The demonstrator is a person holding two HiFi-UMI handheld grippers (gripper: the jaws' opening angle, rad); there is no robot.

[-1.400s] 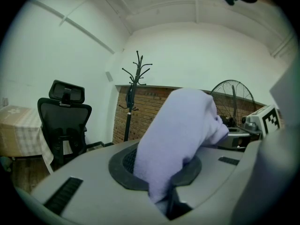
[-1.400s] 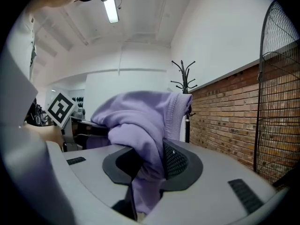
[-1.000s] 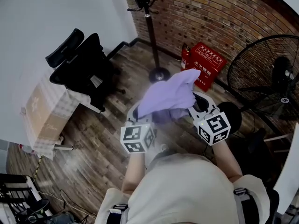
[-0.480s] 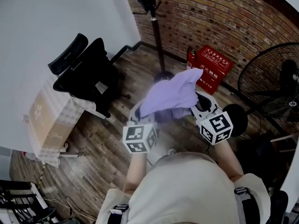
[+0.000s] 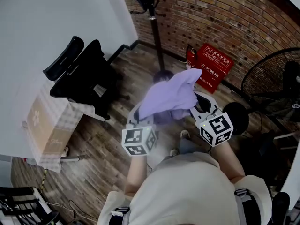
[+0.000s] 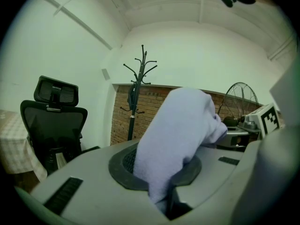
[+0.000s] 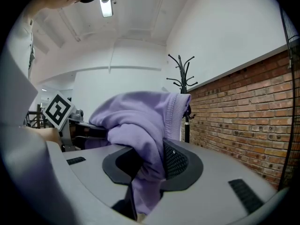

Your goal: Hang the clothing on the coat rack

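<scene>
Left gripper (image 6: 161, 175): jaws narrow, clamped on a thin fold of the purple garment (image 5: 168, 97). Right gripper (image 7: 143, 170): jaws set wider, clamped on a thicker bunch of the same garment. Both forearms reach forward from the chest, grippers side by side, the garment draped over and between them. The coat rack (image 5: 153, 27) stands beyond by the brick wall (image 5: 220, 18), well apart from the garment

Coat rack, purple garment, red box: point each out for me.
coat rack (image 5: 156, 39): head view, on the dark upright pole.
purple garment (image 5: 168, 97): head view, middle of the bunched fabric.
red box (image 5: 214, 68): head view, on its upper face, by the brick wall.
</scene>
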